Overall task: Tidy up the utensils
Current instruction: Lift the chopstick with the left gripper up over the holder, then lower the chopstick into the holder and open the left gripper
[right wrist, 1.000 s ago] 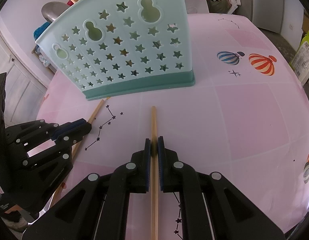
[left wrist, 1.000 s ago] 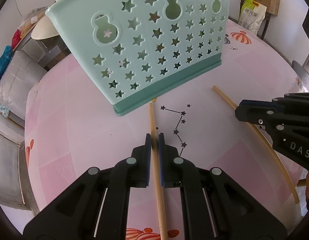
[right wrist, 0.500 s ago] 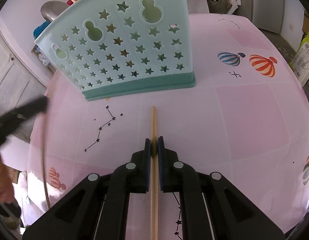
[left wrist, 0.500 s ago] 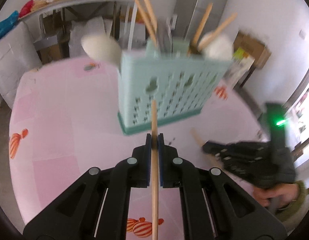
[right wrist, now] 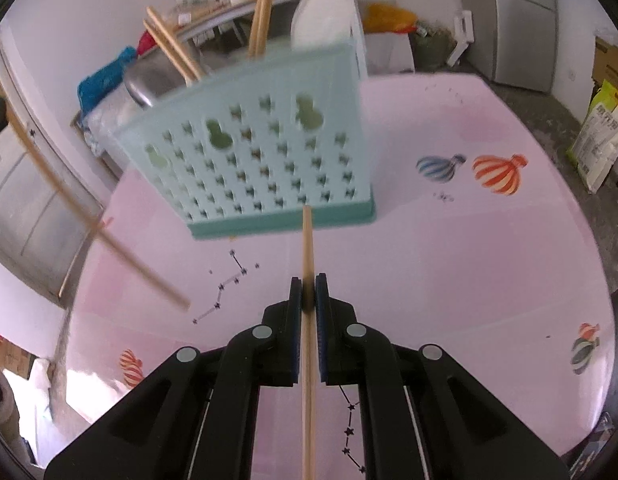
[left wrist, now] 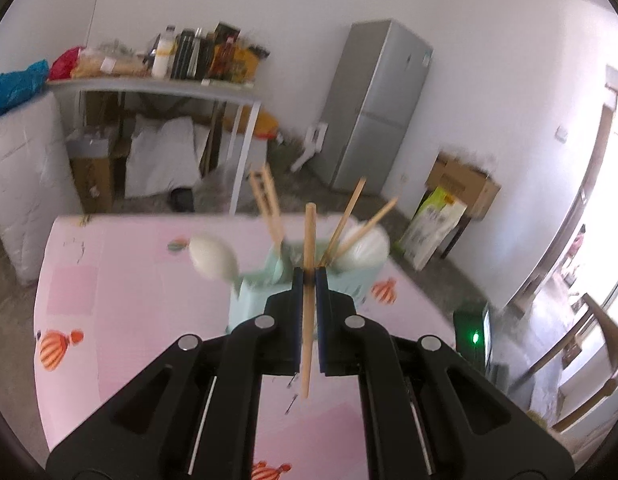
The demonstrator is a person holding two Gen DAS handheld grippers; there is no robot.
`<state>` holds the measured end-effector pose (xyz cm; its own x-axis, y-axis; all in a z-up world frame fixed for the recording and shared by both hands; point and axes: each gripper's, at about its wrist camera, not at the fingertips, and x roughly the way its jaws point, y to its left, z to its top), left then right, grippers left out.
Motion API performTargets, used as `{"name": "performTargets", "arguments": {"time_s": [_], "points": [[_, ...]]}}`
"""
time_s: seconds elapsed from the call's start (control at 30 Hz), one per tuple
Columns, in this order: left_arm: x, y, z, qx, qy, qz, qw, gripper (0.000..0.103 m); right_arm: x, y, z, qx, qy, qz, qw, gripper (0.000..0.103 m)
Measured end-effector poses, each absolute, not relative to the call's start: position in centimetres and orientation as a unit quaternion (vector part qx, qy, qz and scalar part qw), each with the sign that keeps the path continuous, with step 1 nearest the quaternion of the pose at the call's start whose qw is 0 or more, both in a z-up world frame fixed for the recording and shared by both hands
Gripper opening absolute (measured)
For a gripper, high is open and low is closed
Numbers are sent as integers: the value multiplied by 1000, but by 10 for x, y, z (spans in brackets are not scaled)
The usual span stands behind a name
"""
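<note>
Left gripper (left wrist: 307, 276) clenched on chopstick (left wrist: 308, 300), mid-shaft. Right gripper (right wrist: 308, 294) clamped on second chopstick (right wrist: 308, 360). Likely light, stiff, slippery; best gripped near middle for holder (right wrist: 261, 168).

We are seeing the left tool (left wrist: 307, 276) clamping a wooden chopstick (left wrist: 308, 300) at frame centre, its tip rising in front of the mint utensil basket (left wrist: 249, 292), which is holding more chopsticks (left wrist: 269, 204) and a white spoon (left wrist: 213, 256) on the pink desk (left wrist: 129, 300).
</note>
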<state>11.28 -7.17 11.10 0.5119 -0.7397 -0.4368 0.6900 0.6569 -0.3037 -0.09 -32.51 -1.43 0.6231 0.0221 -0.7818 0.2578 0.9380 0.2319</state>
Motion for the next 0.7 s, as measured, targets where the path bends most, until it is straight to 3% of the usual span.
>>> {"name": "performTargets", "arguments": {"time_s": [0.43, 0.7], "points": [[118, -84, 199, -81, 137, -441, 883, 4, -33, -340, 42, 177, 355, -81, 914, 7], [136, -112, 178, -58, 124, -394, 909, 4, -44, -341, 61, 178, 330, -80, 923, 7]]}}
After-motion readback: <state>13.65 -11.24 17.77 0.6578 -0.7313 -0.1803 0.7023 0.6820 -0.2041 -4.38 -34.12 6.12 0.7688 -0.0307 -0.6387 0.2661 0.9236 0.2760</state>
